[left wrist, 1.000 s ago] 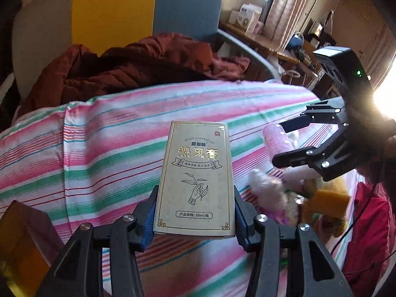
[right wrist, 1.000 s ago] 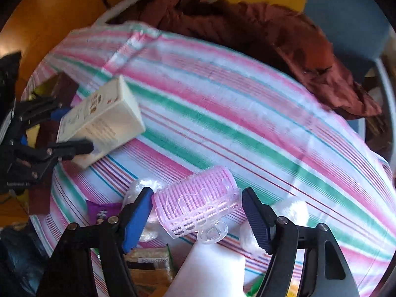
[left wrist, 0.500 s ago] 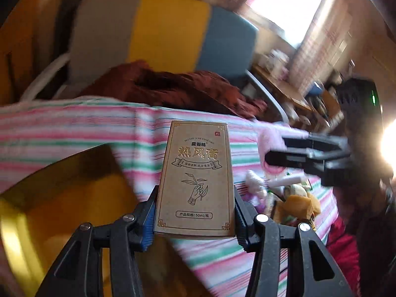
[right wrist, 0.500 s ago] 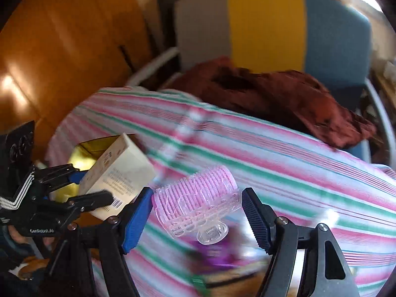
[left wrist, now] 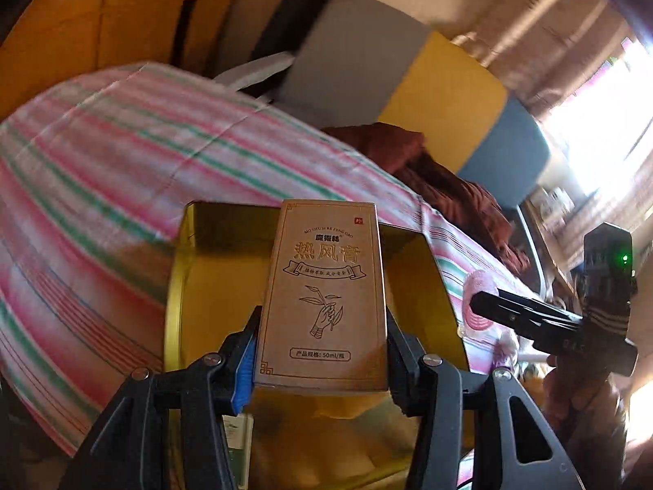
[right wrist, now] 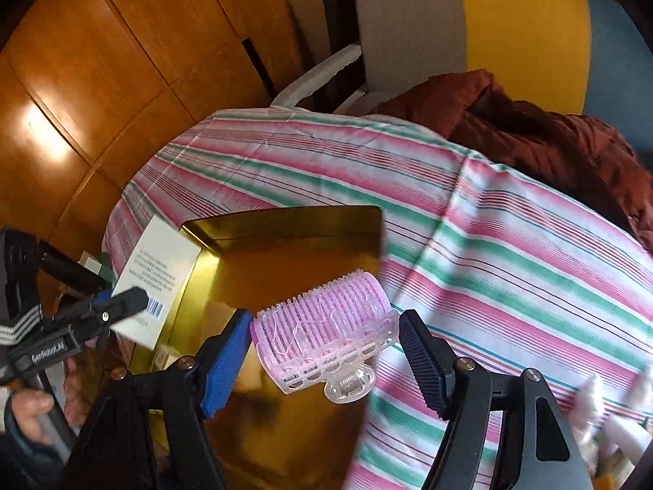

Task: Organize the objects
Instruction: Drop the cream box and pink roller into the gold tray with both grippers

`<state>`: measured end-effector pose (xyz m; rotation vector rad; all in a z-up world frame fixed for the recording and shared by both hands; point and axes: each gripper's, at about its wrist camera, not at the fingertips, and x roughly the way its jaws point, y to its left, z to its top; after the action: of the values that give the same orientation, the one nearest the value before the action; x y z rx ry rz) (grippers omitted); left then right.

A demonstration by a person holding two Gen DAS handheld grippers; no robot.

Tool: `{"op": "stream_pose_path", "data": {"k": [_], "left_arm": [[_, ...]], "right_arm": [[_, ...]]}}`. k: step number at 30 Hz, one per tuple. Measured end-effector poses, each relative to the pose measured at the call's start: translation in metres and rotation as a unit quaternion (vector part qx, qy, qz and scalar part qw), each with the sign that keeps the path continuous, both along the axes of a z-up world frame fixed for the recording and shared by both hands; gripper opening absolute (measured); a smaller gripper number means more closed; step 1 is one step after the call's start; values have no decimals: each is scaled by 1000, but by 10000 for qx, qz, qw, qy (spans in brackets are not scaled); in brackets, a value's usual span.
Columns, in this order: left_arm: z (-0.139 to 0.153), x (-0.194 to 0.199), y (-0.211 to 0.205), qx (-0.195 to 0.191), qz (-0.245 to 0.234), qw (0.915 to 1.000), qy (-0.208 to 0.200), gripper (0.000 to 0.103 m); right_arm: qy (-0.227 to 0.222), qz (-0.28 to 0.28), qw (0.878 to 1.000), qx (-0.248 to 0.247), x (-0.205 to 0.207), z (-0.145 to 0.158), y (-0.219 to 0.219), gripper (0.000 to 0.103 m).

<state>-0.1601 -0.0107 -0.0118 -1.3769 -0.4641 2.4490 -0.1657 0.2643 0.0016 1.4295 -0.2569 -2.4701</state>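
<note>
Holding the kraft carton (left wrist: 322, 306) clamped upright in the left tool (left wrist: 320, 353), low centre of frame, above the gold tin (left wrist: 424, 269) on the striped tabletop (left wrist: 102, 188). Gripping the pink hair roller (right wrist: 326, 320) sideways in the right tool (right wrist: 326, 351), likely for dropping both inside.

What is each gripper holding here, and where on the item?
Left gripper clamps the brown carton by its lower side edges. Right gripper holds the pink hair roller by its two ends.
</note>
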Motion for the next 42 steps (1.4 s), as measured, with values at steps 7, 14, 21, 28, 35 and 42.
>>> {"op": "stream_pose_path", "data": {"k": [7,14,21,28,35,42], "left_arm": [[-10,-29,10,666,313,9966,-359,52],[-31,-49,53,826,186,9930,-822,53],[-59,-29,65,452,134,9921,-1162,54],[-50,-15,97,205,-581,9918,-1123,54],[-51,11,85,-397,-827,9887,-1187,54],[-49,38,34,-346,-323,9940,-989,54]], "right_arm": [[-175,-235,9994,190,-46,-18,-29,75],[-166,-706,9969,-302,-56,-15,-16,81],[156,-797,9967,-58,-15,-4,-2,81],[235,-947,9952,-81,29,-1,7,83],[236,-1010,9945,-150,67,-3,16,85],[288,-1018,9941,-219,99,-5,12,89]]}}
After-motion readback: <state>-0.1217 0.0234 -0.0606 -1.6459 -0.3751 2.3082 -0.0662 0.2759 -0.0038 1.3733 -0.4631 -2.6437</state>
